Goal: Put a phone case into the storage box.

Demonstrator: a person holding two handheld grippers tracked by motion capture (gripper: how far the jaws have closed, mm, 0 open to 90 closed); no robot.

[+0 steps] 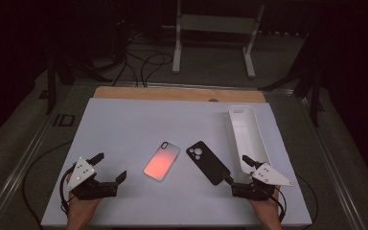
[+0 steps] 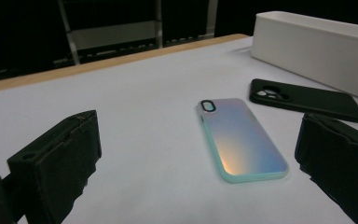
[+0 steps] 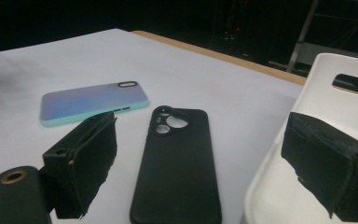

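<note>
Two phone cases (image 1: 162, 161) (image 1: 208, 162) mid-table, open room all around

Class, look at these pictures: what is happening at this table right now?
A person holds a two-jaw tool in each hand at the near edge of a white table. The left tool and right tool both stand open, holding nothing. Between them lie an iridescent pastel phone case and a black phone case, apart, untouched. A long white plastic tray sits right.

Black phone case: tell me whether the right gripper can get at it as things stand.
Probably yes. The right gripper stands open beside the black phone case, with nothing between; the white tray sits off to its other side.
</note>
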